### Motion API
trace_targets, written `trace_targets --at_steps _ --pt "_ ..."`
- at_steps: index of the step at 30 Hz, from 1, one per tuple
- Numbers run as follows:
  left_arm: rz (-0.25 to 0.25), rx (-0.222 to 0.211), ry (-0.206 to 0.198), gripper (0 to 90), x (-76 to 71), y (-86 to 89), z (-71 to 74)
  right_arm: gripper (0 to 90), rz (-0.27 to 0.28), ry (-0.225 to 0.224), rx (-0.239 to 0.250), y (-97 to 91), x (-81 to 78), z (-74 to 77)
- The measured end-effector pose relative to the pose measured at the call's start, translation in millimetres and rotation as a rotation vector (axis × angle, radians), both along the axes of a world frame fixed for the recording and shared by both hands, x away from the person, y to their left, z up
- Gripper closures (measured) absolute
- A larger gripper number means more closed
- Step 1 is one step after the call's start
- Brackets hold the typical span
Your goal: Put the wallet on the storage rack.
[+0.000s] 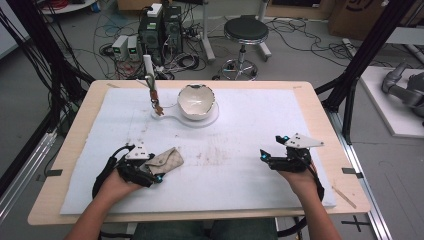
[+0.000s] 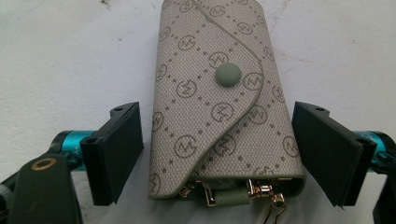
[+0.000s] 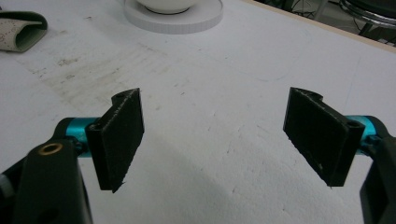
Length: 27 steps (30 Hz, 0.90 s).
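The little pouch [image 2: 219, 107] looks soft and light (metal clips poke out). The left gripper [image 2: 219, 154] gapes around its sides, good for squeezing; the right gripper [image 3: 215, 135] gapes over nothing.

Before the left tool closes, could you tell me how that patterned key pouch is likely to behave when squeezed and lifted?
The key pouch looks like soft textured fabric, so it will probably give slightly but not slip. Metal clips hang from its open end, so they may dangle.

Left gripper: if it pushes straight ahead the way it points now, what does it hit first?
The key pouch. It already lies between the open jaws of the left gripper, apparently untouched, so going on would run it deeper into the gripper's throat.
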<state>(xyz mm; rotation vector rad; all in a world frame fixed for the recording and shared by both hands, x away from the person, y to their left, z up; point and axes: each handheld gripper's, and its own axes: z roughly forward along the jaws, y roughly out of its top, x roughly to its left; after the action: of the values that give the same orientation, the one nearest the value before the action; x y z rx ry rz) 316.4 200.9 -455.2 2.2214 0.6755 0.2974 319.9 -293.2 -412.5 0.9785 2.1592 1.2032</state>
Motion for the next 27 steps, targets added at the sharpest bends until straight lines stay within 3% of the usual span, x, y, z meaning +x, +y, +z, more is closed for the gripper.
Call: trace_targets --at_steps 6,10,16,20,27 --pt "0.009 -0.001 0.004 18.8 -0.4 -0.2 0.3 20.8 0.000 0.002 0.000 0.5 0.3 -0.6" --pt "0.034 0.000 0.011 28.5 -1.1 0.3 2.8 20.8 0.000 0.004 0.002 0.2 0.3 -0.6" --pt "0.033 0.014 0.015 32.0 -1.4 -1.0 5.6 20.8 0.000 0.005 0.003 0.8 0.6 -0.9" --pt "0.038 -0.017 0.044 34.4 0.6 1.5 7.0 20.8 0.003 0.008 0.002 1.1 0.5 -0.9" --pt "0.005 -0.008 0.012 35.2 -2.5 -7.2 12.6 20.8 0.005 0.002 0.001 1.1 0.2 -0.8"
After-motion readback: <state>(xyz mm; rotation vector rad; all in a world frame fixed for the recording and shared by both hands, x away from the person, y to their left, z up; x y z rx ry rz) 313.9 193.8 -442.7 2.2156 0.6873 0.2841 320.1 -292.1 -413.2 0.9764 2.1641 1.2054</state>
